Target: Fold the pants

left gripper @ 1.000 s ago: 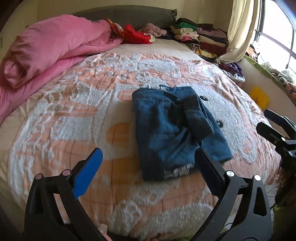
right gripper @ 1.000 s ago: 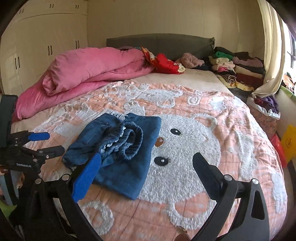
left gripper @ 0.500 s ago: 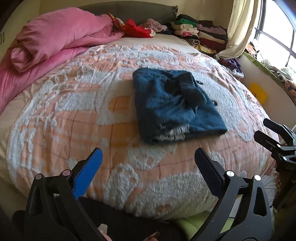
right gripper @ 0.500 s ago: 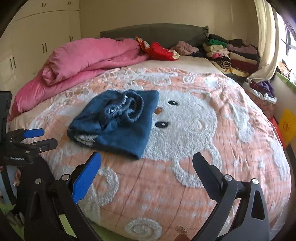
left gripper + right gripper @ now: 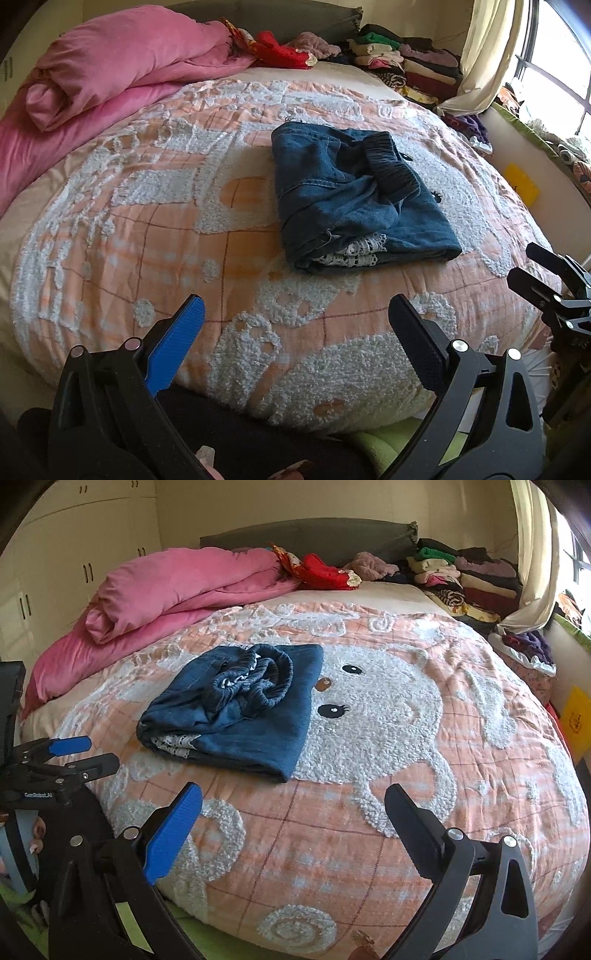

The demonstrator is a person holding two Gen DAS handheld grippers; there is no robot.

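Note:
Dark blue denim pants (image 5: 354, 195) (image 5: 236, 709) lie folded into a compact rectangle on the peach and white bedspread (image 5: 147, 206), with the elastic waistband bunched on top and a strip of white lace showing at the near edge. My left gripper (image 5: 295, 325) hangs open over the bed's front edge, well short of the pants. My right gripper (image 5: 293, 812) is likewise open and empty, back from the pants at the bed's near edge. Each gripper also appears in the other's view, the left gripper (image 5: 79, 755) at the left and the right gripper (image 5: 532, 271) at the right.
A pink duvet (image 5: 122, 62) (image 5: 177, 590) is heaped at the back left. Stacks of folded clothes (image 5: 399, 62) (image 5: 465, 579) and a red item (image 5: 321, 572) sit by the grey headboard (image 5: 314, 535). A curtain and window are on the right, wardrobes (image 5: 74, 554) on the left.
Both grippers have drawn back from the pants toward the foot of the bed, staying open. The folded pants have not moved on the bedspread.

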